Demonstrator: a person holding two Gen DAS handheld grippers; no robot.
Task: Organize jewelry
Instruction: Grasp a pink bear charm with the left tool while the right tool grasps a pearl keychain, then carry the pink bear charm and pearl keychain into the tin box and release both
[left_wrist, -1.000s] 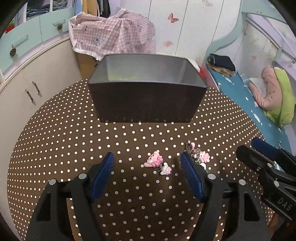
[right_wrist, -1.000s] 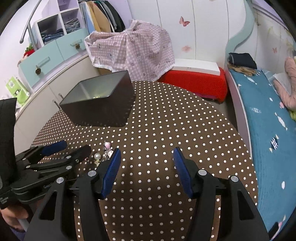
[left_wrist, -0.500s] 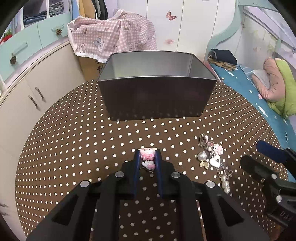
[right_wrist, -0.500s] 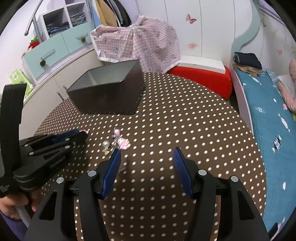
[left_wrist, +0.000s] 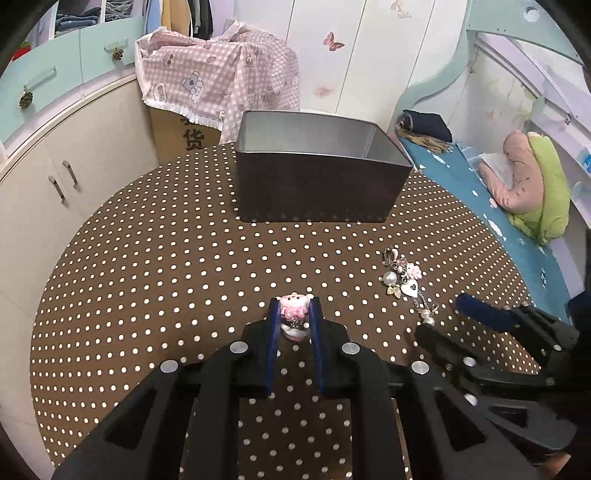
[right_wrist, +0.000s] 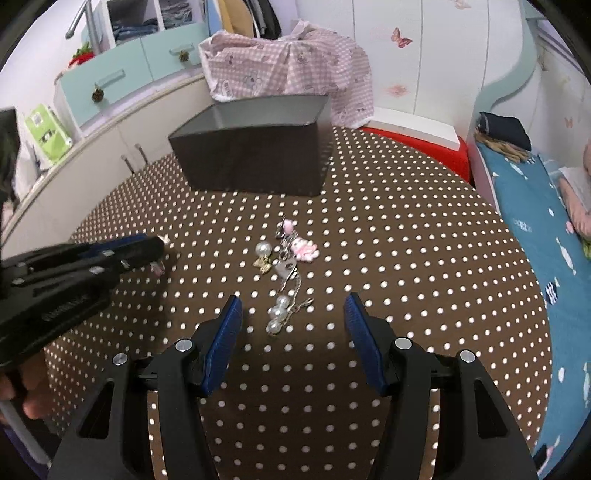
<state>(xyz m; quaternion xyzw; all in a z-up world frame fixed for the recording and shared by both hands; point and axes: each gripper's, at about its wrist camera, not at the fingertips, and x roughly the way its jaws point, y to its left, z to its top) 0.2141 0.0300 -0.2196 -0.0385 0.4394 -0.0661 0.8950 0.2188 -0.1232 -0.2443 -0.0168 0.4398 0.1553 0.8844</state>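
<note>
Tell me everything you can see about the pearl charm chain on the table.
The pearl charm chain lies loose on the dotted tablecloth, in front of the dark box. It looks like thin silver metal carrying white pearls, a gold bow, a pale heart tag and pink figures. Its pearl end lies between the closing jaws of the right gripper, whose pads do not touch it.

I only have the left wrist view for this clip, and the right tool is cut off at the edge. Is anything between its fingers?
Observer: Yes. The right wrist view shows the right tool closing, with the end of the pearl chain lying between its jaws. The pads are not on it.
Operator: How does the left tool's grip look from the side?
Observer: The left tool is shut, and the charm pokes out above and below its tips.
</note>
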